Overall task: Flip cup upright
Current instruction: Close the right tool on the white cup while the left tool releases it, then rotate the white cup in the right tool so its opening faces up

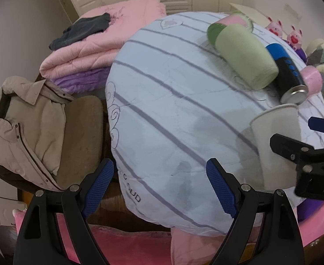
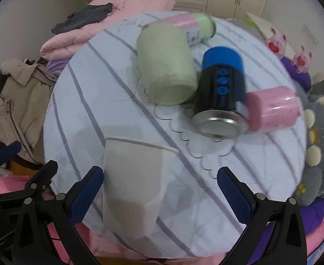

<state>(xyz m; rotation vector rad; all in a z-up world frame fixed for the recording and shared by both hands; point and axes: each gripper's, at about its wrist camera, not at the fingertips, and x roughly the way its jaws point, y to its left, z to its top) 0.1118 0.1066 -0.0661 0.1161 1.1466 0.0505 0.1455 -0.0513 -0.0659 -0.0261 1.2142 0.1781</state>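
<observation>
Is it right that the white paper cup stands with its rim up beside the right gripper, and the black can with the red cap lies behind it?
Not quite. The right wrist view shows the black can with a blue cap. The white paper cup stands rim up beside the right gripper.

Right gripper (image 2: pixel 159 195) at bottom of frame, jaws spread wide. White paper cup (image 2: pixel 132 183) sits between them, nearer the left finger, rim toward frame centre, base toward the camera; contact with the pad unclear due to blur. Striped white cloth (image 2: pixel 91 101) covers the surface under it. Upper centre: green roll (image 2: pixel 166 70) lying on its side, blue-capped black can (image 2: pixel 220 92) just right of it, pink roll (image 2: pixel 272 110) touching the can. Left gripper (image 2: pixel 18 163) partly visible at lower left edge.
</observation>
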